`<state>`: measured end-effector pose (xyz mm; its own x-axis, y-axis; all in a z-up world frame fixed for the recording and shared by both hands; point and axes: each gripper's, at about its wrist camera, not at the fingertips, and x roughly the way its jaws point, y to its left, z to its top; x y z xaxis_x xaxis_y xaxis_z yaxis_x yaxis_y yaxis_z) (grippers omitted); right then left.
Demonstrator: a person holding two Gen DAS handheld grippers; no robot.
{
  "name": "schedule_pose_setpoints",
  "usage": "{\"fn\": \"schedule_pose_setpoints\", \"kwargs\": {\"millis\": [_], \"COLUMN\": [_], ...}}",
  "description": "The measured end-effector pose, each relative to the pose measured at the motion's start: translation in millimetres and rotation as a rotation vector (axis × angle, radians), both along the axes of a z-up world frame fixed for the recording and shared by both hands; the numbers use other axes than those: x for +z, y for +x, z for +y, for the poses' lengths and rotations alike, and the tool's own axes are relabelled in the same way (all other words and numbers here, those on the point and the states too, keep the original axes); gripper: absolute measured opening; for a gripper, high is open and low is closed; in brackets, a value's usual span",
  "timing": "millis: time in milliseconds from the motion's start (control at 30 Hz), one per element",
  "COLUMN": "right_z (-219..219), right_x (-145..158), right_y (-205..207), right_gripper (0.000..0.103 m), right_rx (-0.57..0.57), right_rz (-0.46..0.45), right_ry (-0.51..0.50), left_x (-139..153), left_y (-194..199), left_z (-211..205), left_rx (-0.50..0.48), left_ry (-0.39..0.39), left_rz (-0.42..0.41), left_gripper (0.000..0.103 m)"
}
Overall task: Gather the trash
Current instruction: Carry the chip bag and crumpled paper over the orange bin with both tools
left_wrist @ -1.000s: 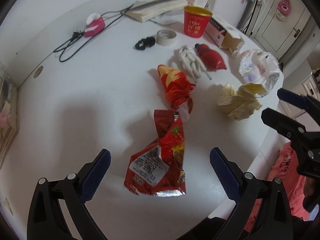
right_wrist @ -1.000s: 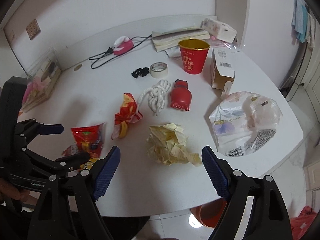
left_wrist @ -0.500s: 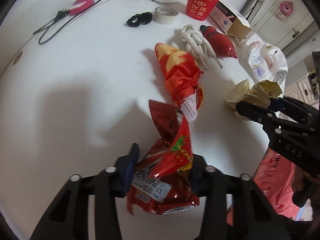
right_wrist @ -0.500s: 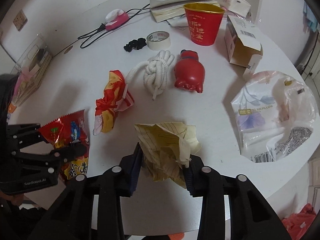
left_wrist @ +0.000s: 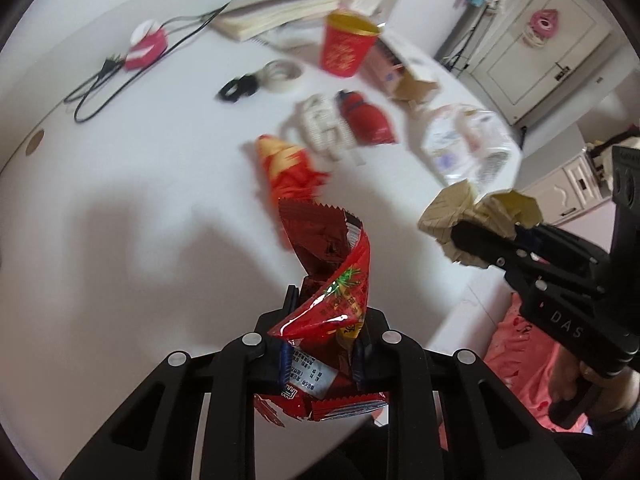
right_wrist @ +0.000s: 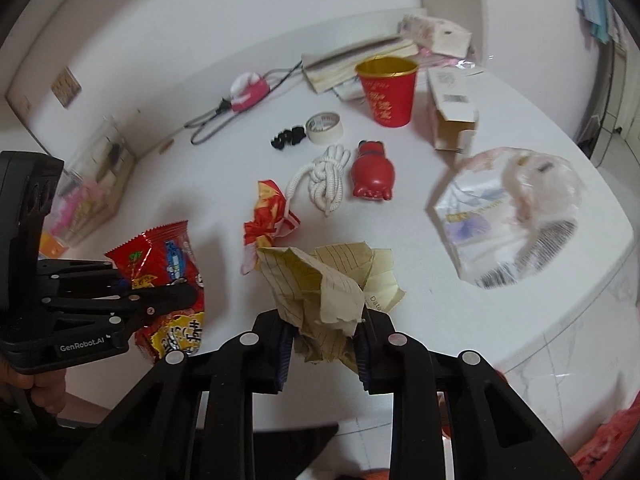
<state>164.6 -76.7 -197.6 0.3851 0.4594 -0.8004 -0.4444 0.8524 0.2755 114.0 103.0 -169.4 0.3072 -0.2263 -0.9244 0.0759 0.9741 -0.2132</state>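
Red snack wrapper (left_wrist: 324, 304) clamped between left gripper (left_wrist: 322, 354) jaws; crumpled yellow paper (right_wrist: 332, 280) pinched by right gripper (right_wrist: 324, 350) jaws.

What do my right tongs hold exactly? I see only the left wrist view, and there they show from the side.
Observer: The right tongs are shut on a crumpled paper with ruled lines, one pad on each side.
Operator: Is anything beyond the left edge of my frame, near the wall?
Observer: Yes, a clear box with pink things inside stands on the table there.
Operator: How does the other face of my snack bag look?
Observer: The bag shows a blue print on red, and its lower part is yellow.
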Motion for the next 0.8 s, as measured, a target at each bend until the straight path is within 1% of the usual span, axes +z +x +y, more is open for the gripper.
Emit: {"fn": "schedule_pose_setpoints", "kwargs": {"millis": [100,233,333,467,600,667,767,800], "right_z": [-22.8,-60.0,-99.7,-157.3,-199.1,-213.2,-230.9,-236.8], "right_x": [16.6,35.2,41.6,41.3,32.1,25.4,8.0,-1.1], "right_y": [-21.1,-46.1,-69.2,-102.7,-126.3,-133.3,-135.1,-134.0], "right_gripper": [0.026,0.026,0.026,0.026,0.026,0.026,0.026,0.026], "right_rx": [-0.031,-0.094,-0.177,-0.328,-0.461,-0.515,-0.583,-0.608], "right_rz": [-0.019,-0.047,-0.060,-0.051,-0.030,-0.024,-0.001,0.011], "right_ry": [0.033,0.053,0.050,0.052,0.068,0.068,0.070,0.076], "left_x": [16.6,31.3,35.8,35.1,24.9,16.2,-4.4,-14.0], "left_y": [-10.5,-22.3,-27.4,-26.9,-23.3,-20.1,-11.5,-8.6], "left_z": [-22.5,-65.0,-101.6,-155.9,-201.1,-225.2,-257.9,-268.9], "left_rx": [-0.043,-0.135,-0.220,-0.351,-0.460,-0.515,-0.576,-0.595], "left_ry": [-0.018,-0.033,-0.050,-0.058,-0.068,-0.068,-0.088,-0.072], "left_rz": [-0.022,-0.047,-0.053,-0.053,-0.038,-0.033,-0.008,-0.003], "left_gripper": [0.024,0.024,0.024,0.024,0.024,0.024,0.024,0.024]}}
